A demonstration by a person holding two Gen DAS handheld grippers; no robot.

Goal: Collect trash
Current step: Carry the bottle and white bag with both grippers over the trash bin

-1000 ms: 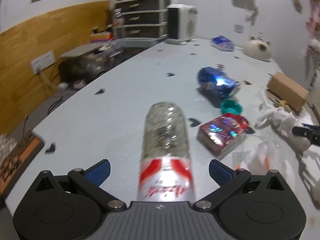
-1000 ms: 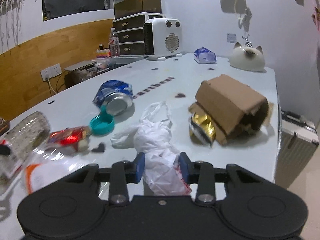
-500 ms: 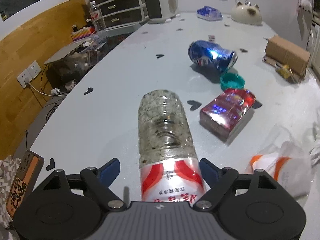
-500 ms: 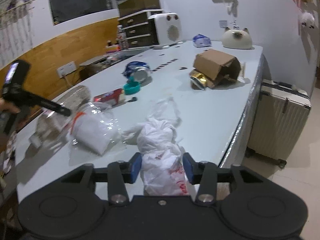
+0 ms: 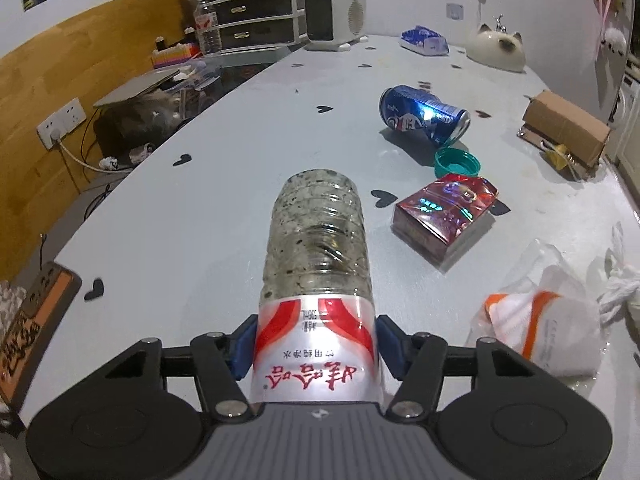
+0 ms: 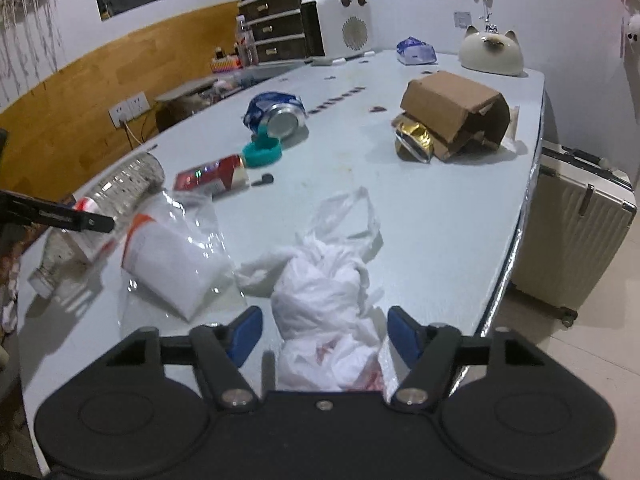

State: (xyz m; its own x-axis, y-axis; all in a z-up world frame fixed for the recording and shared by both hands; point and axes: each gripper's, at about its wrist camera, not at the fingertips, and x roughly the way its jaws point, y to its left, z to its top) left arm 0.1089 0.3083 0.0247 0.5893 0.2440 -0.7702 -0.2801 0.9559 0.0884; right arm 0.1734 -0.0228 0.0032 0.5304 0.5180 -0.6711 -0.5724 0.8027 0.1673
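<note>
Trash lies scattered over our pale table [image 5: 200, 208]: a clear plastic bottle [image 5: 316, 248] on its side, a blue can [image 5: 424, 114], a teal cap [image 5: 458, 162], a red packet [image 5: 444, 214] and a cardboard box [image 6: 452, 108]. Our left gripper [image 5: 316, 344] is closing, its blue pads against the bottle's red-and-white label. Our right gripper [image 6: 324, 334] stands spread around a crumpled white plastic bag [image 6: 324, 292] near the table's edge, the pads clear of it.
</note>
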